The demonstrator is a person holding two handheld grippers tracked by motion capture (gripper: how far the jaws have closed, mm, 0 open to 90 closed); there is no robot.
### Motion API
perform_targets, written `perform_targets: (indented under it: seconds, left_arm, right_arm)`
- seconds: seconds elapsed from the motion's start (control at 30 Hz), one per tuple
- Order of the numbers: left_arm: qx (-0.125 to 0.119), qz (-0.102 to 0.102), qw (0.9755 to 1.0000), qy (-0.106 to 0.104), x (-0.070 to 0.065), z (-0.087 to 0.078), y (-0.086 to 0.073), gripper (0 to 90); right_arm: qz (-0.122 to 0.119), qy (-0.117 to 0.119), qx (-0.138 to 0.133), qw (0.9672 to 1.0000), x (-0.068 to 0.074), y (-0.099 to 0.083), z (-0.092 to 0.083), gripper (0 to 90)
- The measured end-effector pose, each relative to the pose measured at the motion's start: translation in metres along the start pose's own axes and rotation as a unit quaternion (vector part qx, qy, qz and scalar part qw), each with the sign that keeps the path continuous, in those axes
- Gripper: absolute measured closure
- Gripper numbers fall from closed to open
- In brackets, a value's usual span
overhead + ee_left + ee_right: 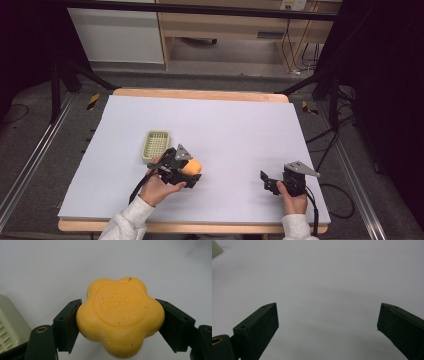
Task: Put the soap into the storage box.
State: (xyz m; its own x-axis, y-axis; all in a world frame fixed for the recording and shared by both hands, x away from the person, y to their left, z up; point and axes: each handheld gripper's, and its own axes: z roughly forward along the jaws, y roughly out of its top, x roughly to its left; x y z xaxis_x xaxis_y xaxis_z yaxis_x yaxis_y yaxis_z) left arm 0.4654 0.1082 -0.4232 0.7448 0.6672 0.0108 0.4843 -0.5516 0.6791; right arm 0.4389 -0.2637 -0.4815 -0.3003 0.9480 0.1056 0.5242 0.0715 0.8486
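Holding the yellow flower-shaped soap (120, 316), the left hand-held gripper (186, 172) has one jaw pressed to each side of it; the pickup looks done. Soap sits just right of the pale green basket (155, 145), near it but apart, above the white bench (225, 130). Remaining, as I judge it: carry the soap over and release it into the basket. Right hand-held gripper (327, 322) is spread wide, empty, well right of the basket.
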Motion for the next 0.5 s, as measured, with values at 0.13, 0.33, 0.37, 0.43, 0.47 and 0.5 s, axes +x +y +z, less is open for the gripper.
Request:
perform_targets:
  seconds: [0.13, 0.33, 0.37, 0.43, 0.47, 0.5]
  left_arm:
    - [-0.006, -0.009, 0.9999, 0.006, 0.008, -0.009, -0.004, 24.9]
    - [-0.012, -0.022, 0.9996, 0.014, 0.017, -0.017, -0.007, 25.0]
    - [-0.012, -0.020, 0.9996, 0.015, 0.018, -0.018, -0.007, 24.9]
    - [-0.013, -0.024, 0.9995, 0.018, 0.021, -0.019, -0.007, 25.0]
    - [-0.015, -0.026, 0.9994, 0.019, 0.022, -0.020, -0.008, 25.0]
    - [-0.014, -0.026, 0.9993, 0.021, 0.024, -0.021, -0.008, 24.9]
  right_arm:
    - [-0.001, 0.000, -0.001, 1.0000, 0.000, 0.000, 0.000, 4.1]
    - [0.000, 0.002, -0.001, 1.0000, 0.000, 0.000, -0.001, 4.1]
    - [0.000, 0.003, 0.000, 1.0000, 0.000, -0.001, -0.001, 4.1]
    - [0.000, 0.003, 0.000, 1.0000, 0.001, -0.001, -0.001, 4.1]
    - [0.001, 0.003, 0.002, 1.0000, 0.001, -0.001, -0.001, 4.1]
    - [0.002, 0.005, 0.002, 1.0000, 0.001, -0.001, -0.001, 4.0]
